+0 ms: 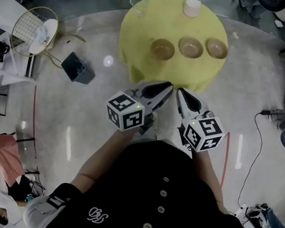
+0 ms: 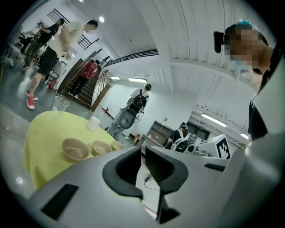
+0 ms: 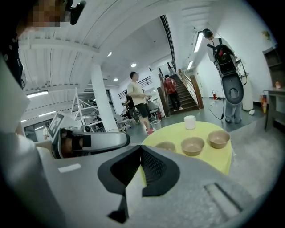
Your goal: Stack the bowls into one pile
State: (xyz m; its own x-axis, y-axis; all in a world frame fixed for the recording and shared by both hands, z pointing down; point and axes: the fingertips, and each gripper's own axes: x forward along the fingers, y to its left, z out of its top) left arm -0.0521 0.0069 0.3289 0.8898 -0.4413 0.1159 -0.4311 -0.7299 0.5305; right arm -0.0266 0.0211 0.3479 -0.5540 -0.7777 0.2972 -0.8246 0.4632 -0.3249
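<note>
Three tan bowls stand in a row, each apart from the others, on a round table with a yellow cloth [image 1: 141, 57]: the left bowl [image 1: 162, 48] [image 2: 75, 148] [image 3: 165, 146], the middle bowl [image 1: 190, 47] [image 2: 101, 147] [image 3: 192, 145] and the right bowl [image 1: 216, 48] [image 2: 117, 145] [image 3: 218, 138]. My left gripper [image 1: 165, 87] [image 2: 143, 153] and right gripper [image 1: 180, 94] [image 3: 140, 149] are held side by side in front of my body, short of the table's near edge. Both point toward the bowls. Both are shut with nothing between the jaws.
A white cup [image 1: 192, 7] [image 3: 189, 122] and a clear glass [image 1: 139, 1] [image 2: 59, 104] stand at the table's far side. On the floor to the left lie a racket [image 1: 35, 29] and a dark box [image 1: 78, 67]. A cable [image 1: 255, 150] runs at the right. People stand beyond the table.
</note>
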